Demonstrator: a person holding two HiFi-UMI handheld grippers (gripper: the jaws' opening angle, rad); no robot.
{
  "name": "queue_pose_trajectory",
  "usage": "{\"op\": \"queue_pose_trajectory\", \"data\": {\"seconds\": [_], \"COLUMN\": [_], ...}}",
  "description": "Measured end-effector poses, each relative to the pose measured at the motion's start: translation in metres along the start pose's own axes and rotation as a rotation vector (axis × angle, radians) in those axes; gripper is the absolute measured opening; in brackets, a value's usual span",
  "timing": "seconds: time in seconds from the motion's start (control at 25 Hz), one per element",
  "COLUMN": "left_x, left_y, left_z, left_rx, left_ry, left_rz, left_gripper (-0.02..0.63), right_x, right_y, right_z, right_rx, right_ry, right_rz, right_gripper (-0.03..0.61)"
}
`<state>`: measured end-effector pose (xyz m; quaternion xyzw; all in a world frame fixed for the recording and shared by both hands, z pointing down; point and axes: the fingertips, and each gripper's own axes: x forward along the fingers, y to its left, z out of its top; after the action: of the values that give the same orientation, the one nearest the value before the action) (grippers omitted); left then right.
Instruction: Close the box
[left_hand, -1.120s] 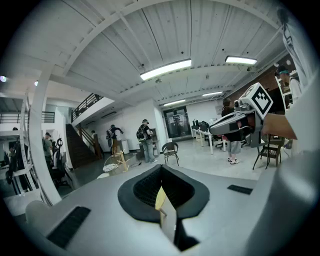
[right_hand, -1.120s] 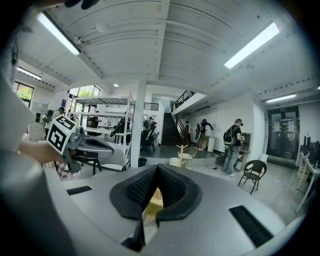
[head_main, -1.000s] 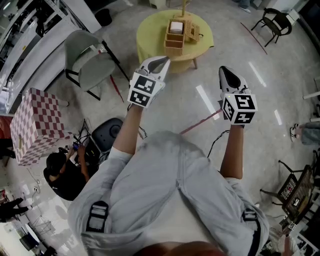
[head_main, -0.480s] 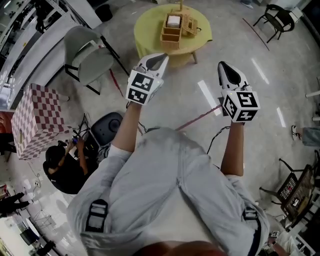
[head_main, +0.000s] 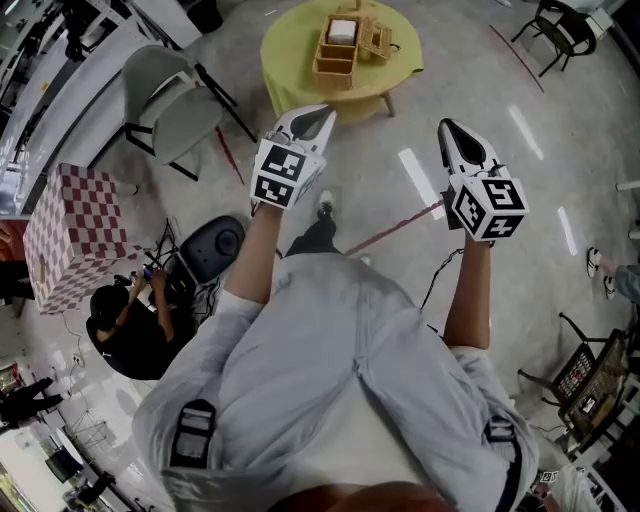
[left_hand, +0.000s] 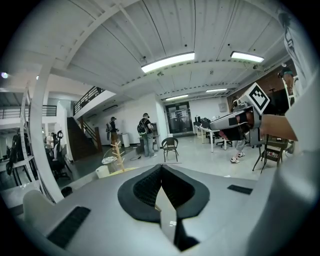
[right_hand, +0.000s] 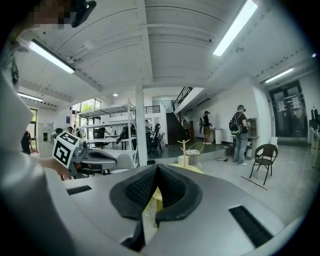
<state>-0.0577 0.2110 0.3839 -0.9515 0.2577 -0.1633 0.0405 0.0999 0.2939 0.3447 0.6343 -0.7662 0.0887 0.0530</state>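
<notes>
The left tongs and right tongs are both pressed together and empty, mid-frame. The wooden box sits on the round yellow tabletop at top centre, apart from both.

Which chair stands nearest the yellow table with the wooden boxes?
The pale grey chair, just left of the yellow table in the head view. The dark chair stands well away at the upper right.
</notes>
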Motion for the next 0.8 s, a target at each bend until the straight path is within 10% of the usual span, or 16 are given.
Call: {"op": "queue_pose_trajectory", "data": {"seconds": [0.8], "left_x": [0.181], "left_y": [0.195], "left_z": [0.024], "left_rx": [0.019], "left_ry": [-0.051], "left_rz": [-0.028], "left_gripper": [0.028], "right_x": [0.219], "right_y": [-0.087], "right_z": [0.041], "right_rx": [-0.062], "right_ry": [0.045], "right_rz": [-0.037], "right_gripper": [0.023]}}
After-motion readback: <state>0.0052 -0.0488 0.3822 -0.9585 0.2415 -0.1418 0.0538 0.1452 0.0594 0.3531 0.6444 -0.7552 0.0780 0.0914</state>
